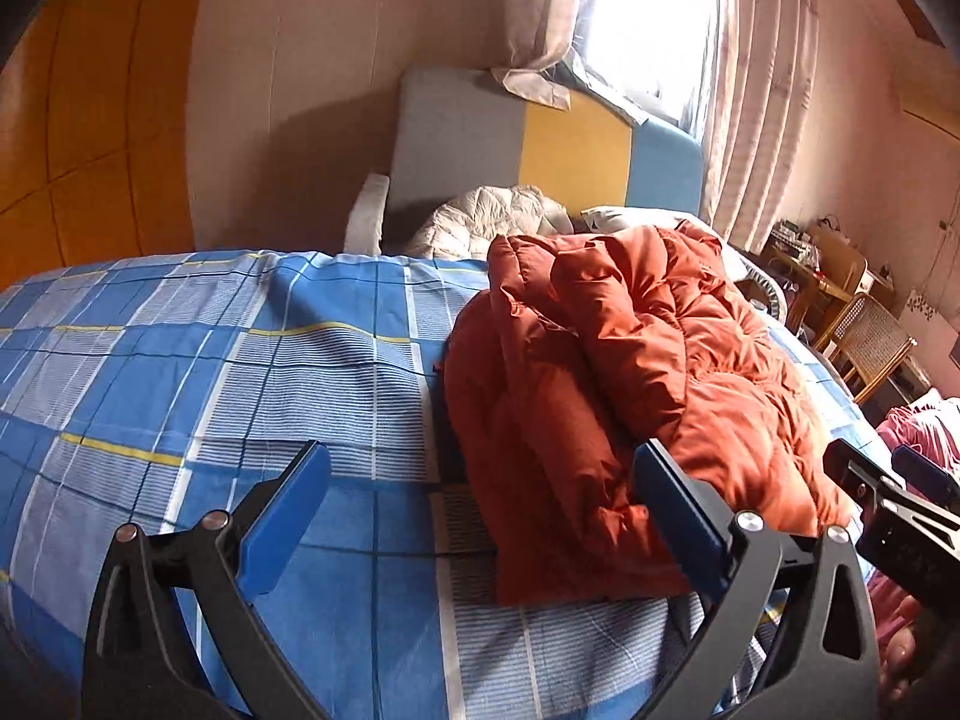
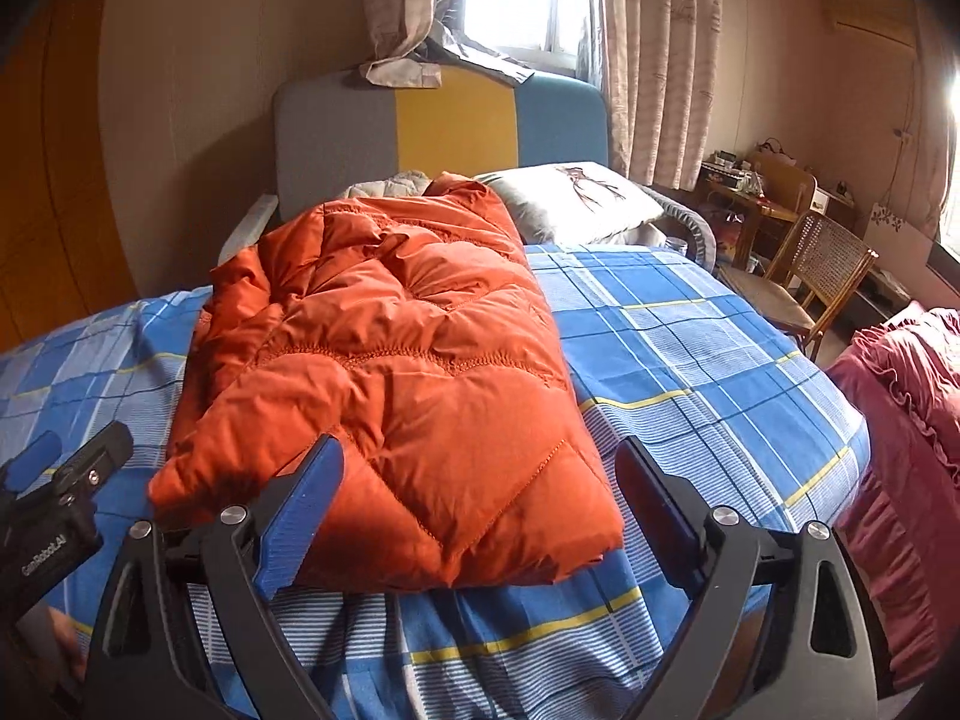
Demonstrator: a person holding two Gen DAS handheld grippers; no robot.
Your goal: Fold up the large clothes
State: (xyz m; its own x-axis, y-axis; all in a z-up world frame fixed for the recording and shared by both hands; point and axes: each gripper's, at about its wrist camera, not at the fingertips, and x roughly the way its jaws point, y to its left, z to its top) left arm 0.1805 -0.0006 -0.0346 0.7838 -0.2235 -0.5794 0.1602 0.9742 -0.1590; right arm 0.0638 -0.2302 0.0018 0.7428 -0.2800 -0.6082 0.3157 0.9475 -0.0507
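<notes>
Orange and puffy, the quilted jacket (image 2: 390,372) lies already doubled into a long bundle on the blue checked bedspread (image 2: 690,360) — folded lengthwise, by the look of it, with a crosswise fold likely still due. Both tools stand spread wide and hold nothing: the left gripper (image 1: 474,516) frames the bundle's near left corner, the right gripper (image 2: 480,510) its near edge — a fresh pinch there comes next.

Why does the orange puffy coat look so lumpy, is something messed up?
The orange jacket lies folded on the blue plaid bedspread, but its left side bunches into uneven puffy ridges, so the bundle is not tidy. Nothing looks torn or spilled. Both grippers are open and hold nothing.
</notes>
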